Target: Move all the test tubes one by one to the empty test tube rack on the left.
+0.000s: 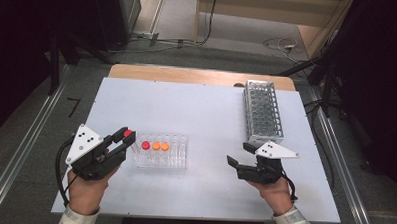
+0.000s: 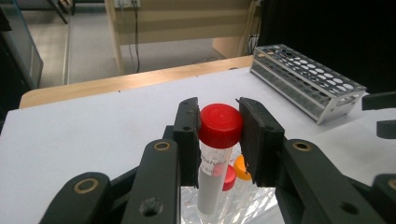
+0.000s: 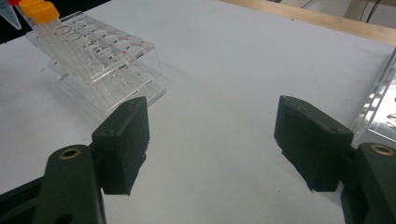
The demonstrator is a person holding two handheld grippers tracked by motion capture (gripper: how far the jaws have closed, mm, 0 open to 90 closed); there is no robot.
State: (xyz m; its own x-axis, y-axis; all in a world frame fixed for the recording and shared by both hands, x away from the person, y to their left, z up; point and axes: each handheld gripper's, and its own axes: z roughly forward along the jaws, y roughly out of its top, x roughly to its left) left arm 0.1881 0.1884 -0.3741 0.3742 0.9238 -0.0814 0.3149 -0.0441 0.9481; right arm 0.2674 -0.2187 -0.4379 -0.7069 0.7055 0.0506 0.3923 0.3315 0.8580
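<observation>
Your left gripper (image 2: 219, 140) is closed on the red-capped tube (image 2: 215, 154), held just left of the clear rack (image 1: 162, 153). The grip is near the cap, so the tube may swing or slip and hit the standing tubes; its tip seems still low. Your right gripper (image 3: 212, 144) is wide open and empty.

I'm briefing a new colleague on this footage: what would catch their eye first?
Most striking is the red-capped tube clamped by its cap in the left hand-held gripper, just left of the clear rack that holds one red and two orange capped tubes. The right hand-held gripper hovers open over bare white table, near the metal rack at the far right.
</observation>
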